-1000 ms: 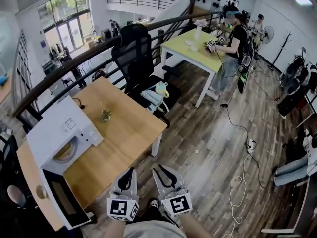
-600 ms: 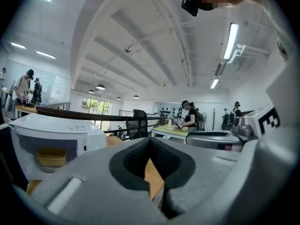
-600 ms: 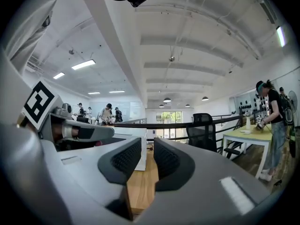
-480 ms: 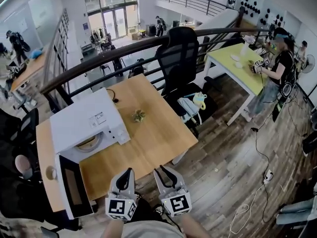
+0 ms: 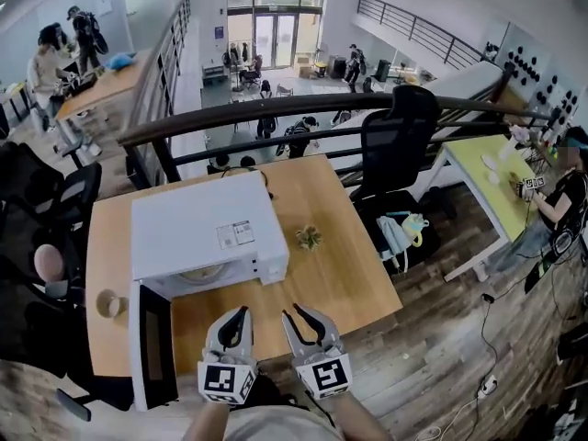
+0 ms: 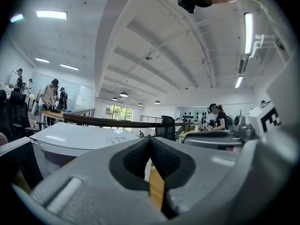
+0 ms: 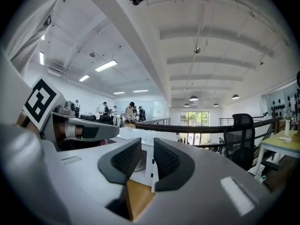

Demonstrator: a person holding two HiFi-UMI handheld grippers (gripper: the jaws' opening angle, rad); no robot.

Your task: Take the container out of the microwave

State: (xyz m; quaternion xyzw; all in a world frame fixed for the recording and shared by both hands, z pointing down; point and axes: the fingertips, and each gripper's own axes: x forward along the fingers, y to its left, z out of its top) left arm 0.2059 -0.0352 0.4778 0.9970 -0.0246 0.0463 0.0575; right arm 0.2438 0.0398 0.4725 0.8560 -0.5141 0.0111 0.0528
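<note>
My left gripper [image 6: 150,140] has its dark ribbed pads pressed together at the tips with nothing caught between them. A strip of the wooden table [image 6: 156,191] shows through the gap lower down. Beyond the jaws to the left sits the white microwave [image 6: 79,136], with a dark railing [image 6: 117,122] running across behind it, a black office chair [image 6: 165,124] near the middle, and people [image 6: 49,95] standing far off at the left.

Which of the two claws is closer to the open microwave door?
Left. The left gripper hangs just right of the microwave door; the right gripper is farther right, beyond the left one.
</note>
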